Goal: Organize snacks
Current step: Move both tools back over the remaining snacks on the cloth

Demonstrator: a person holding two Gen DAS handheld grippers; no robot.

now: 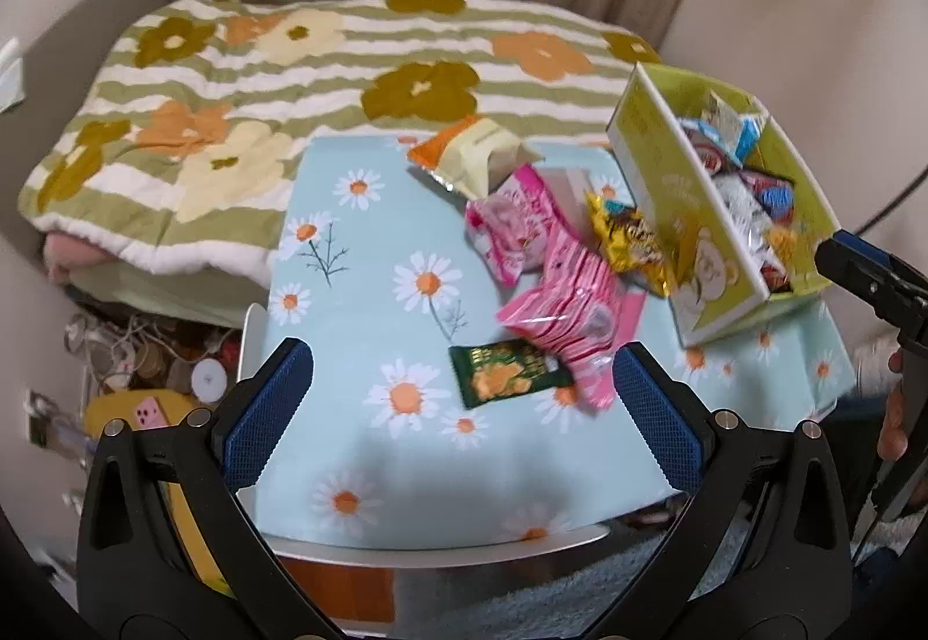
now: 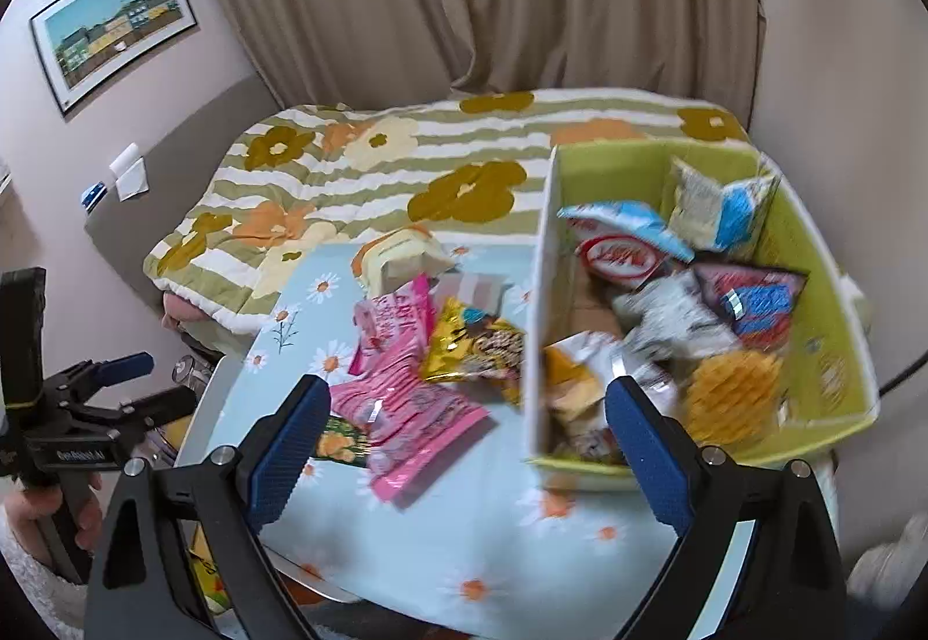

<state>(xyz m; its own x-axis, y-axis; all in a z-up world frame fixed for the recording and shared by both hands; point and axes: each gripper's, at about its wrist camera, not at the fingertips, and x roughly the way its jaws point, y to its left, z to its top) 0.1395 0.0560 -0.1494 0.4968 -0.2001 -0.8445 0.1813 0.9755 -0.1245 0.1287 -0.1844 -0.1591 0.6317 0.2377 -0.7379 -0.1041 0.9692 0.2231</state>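
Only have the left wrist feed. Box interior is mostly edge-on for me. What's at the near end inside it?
Observer: A yellow ridged wafer-like snack lies near the front wall of the lime-green cardboard box.
Operator: Right gripper, anything between its fingers?
Observer: Nothing held; the right gripper is open, hovering over the box's white side wall.
Operator: Anything on the wall left of the curtain? I barely see it.
Observer: A framed picture of colourful buildings hangs there.
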